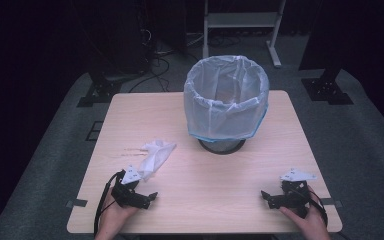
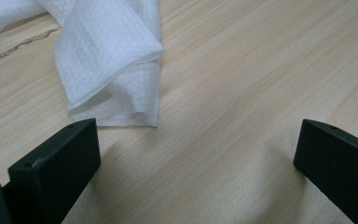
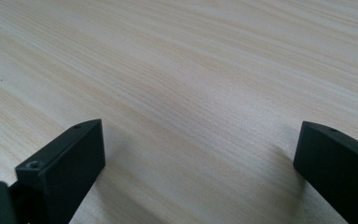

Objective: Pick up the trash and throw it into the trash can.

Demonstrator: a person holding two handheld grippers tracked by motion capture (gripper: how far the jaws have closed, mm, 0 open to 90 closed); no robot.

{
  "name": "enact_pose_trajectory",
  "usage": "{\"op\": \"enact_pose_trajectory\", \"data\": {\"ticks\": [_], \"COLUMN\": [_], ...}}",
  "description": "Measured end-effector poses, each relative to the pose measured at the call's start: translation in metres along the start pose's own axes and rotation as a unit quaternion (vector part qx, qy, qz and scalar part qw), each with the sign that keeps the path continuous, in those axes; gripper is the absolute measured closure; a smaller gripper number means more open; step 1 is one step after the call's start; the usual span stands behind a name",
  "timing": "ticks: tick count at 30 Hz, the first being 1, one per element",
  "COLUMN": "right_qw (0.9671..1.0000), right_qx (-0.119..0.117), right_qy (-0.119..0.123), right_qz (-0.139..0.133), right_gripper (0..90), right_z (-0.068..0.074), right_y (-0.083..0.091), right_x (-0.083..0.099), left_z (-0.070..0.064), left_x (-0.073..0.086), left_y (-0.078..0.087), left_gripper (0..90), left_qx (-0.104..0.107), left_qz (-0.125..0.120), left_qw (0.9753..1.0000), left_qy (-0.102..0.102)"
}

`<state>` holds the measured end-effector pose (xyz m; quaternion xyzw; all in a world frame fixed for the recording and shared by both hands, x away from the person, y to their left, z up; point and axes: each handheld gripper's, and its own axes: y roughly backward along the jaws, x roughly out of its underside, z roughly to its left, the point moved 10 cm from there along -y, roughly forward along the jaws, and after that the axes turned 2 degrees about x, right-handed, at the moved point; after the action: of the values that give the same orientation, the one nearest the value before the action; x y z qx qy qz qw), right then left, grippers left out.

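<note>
Pale woodgrain table point(image 1: 230, 175), crumpled white tissue point(image 2: 112, 60), plastic-lined round bin point(image 1: 226, 100)

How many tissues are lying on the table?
1. The crumpled white tissue lies on the table, just ahead of the left gripper and to the left of the lined bin. I can't see the bottom of the bin.

Grey carpet point(image 1: 365, 150) — dim, perhaps unlit.

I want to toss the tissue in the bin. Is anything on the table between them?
No. In the high view, bare wood lies between the crumpled tissue and the lined bin.
</note>
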<state>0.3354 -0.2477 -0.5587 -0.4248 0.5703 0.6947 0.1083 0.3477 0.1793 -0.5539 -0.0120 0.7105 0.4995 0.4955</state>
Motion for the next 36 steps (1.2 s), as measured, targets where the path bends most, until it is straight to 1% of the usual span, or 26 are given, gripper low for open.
{"op": "enact_pose_trajectory", "data": {"ticks": [5,6,9,11,17,19,23,24,25,34,36], "right_qw": [1.0,1.0,1.0,1.0,1.0,1.0,1.0,1.0,1.0,1.0,1.0], "right_qx": [0.0,0.0,0.0,0.0,0.0,0.0,0.0,0.0,0.0,0.0,0.0], "right_qy": [0.001,0.0,0.001,0.0,0.001,0.001,0.001,0.001,0.0,0.0,0.0], "right_qz": [0.0,0.001,0.0,0.001,0.0,0.0,0.001,0.0,0.001,0.001,0.001], "right_gripper": [0.4,0.4,0.4,0.4,0.5,0.4,0.4,0.4,0.4,0.4,0.4], "right_z": [0.0,0.0,0.0,0.0,0.0,0.0,0.0,0.0,0.0,0.0,0.0], "right_y": [0.0,0.0,0.0,0.0,0.0,0.0,0.0,0.0,0.0,0.0,0.0], "right_x": [0.0,0.0,0.0,0.0,0.0,0.0,0.0,0.0,0.0,0.0,0.0], "left_z": [0.001,0.001,0.003,0.003,0.005,0.006,0.007,0.008,0.008,0.012,0.013], "left_x": [0.001,0.001,-0.002,-0.004,-0.007,-0.008,-0.012,-0.015,-0.016,-0.027,-0.03], "left_y": [0.002,0.003,0.008,0.01,0.015,0.016,0.018,0.019,0.019,0.02,0.02], "left_gripper": [0.0,0.0,0.0,0.0,0.0,0.0,0.0,0.0,0.0,0.0,0.0], "left_qx": [-0.004,-0.003,-0.009,-0.01,-0.01,-0.008,-0.006,-0.004,-0.003,-0.001,-0.001], "left_qz": [0.002,0.001,-0.01,-0.013,-0.017,-0.017,-0.021,-0.028,-0.027,-0.032,-0.038], "left_qw": [1.0,1.0,0.9999,0.9998,0.9997,0.9997,0.9996,0.9994,0.9994,0.9993,0.999], "left_qy": [0.005,0.008,0.007,0.006,0.011,0.016,0.018,0.022,0.024,0.021,0.022]}}
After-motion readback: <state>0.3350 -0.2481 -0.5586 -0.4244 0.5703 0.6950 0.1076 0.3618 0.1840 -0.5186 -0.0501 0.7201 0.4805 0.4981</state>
